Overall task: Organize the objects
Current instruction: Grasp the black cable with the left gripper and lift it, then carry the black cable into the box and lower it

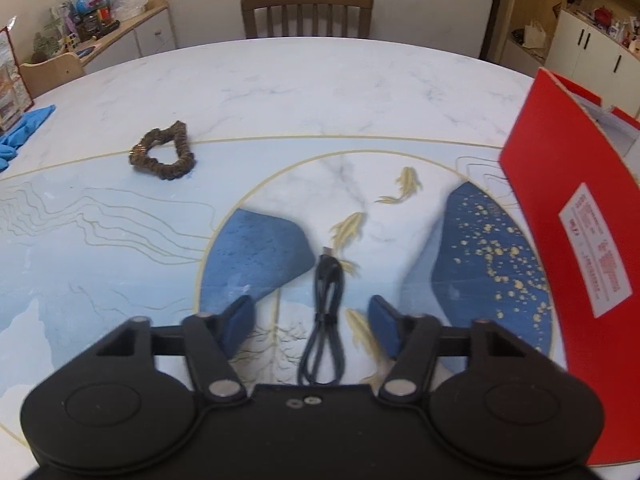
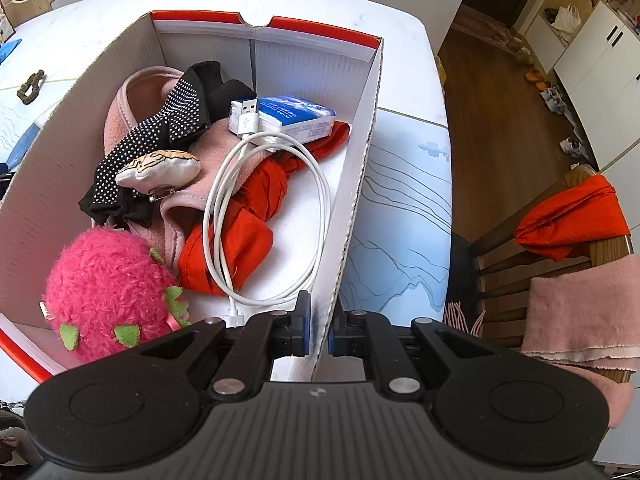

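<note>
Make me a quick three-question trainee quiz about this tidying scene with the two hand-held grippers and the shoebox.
1. True or false: the left hand-held gripper is open, with the bundled black USB cable lying on the marble-patterned table between its fingers.
2. What does the right hand-held gripper pinch? A) coiled white charging cable B) side wall of the red-and-white cardboard shoebox C) fuzzy pink strawberry plush
3. Which loose item lies on the table far from the box?

Key: 1 true. 2 B. 3 the brown fabric scrunchie.
</note>
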`<action>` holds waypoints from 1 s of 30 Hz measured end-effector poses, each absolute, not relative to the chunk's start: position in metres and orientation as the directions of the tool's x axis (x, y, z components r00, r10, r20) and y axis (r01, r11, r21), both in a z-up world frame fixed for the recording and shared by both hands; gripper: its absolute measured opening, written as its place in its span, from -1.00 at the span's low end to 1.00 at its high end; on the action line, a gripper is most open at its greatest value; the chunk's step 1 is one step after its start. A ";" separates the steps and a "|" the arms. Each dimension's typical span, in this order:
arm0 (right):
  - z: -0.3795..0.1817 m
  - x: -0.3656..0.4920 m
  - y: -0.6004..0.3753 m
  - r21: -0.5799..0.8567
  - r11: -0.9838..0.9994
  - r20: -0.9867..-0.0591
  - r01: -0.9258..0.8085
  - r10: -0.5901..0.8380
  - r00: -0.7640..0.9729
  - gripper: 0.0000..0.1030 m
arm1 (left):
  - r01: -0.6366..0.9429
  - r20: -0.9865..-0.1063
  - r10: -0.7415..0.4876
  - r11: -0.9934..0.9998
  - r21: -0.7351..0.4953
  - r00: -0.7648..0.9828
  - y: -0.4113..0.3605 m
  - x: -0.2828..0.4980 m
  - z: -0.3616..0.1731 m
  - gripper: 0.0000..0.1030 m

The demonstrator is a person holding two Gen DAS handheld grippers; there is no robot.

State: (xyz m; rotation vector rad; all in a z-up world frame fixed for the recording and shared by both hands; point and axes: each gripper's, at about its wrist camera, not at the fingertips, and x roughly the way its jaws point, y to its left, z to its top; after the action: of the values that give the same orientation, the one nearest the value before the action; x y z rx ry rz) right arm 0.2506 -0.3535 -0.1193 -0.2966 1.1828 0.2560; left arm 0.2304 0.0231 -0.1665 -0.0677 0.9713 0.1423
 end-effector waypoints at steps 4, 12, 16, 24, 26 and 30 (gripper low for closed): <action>-0.120 0.251 -0.353 -0.090 0.933 -0.933 -0.350 0.044 0.357 -0.85 | -0.134 -0.825 0.080 0.991 0.005 0.559 0.017 0.230 -0.165 -0.21; -0.120 0.251 -0.355 -0.080 0.934 -0.931 -0.349 0.055 0.360 -0.85 | -0.125 -0.830 0.083 0.992 0.016 0.552 0.010 0.228 -0.163 -0.82; -0.119 0.251 -0.357 -0.071 0.934 -0.930 -0.351 0.065 0.361 -0.85 | -0.130 -0.831 0.077 0.991 0.005 0.550 0.008 0.224 -0.157 -0.84; -0.119 0.251 -0.359 -0.055 0.935 -0.926 -0.351 0.084 0.368 -0.85 | -0.129 -0.814 0.054 0.991 -0.025 0.578 0.006 0.207 -0.120 -0.86; -0.119 0.251 -0.360 -0.052 0.934 -0.925 -0.352 0.088 0.369 -0.85 | -0.129 -0.805 0.050 0.991 -0.033 0.591 0.005 0.202 -0.109 -0.86; -0.119 0.251 -0.360 -0.050 0.934 -0.924 -0.355 0.092 0.371 -0.85 | -0.129 -0.776 0.042 0.990 -0.050 0.629 0.002 0.193 -0.084 -0.86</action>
State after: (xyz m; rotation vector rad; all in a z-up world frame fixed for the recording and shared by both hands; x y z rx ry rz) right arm 0.2515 -0.3605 -0.1194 -0.2576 1.1590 0.2904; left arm 0.1927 0.0018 -0.0842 -0.1041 0.8849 0.0981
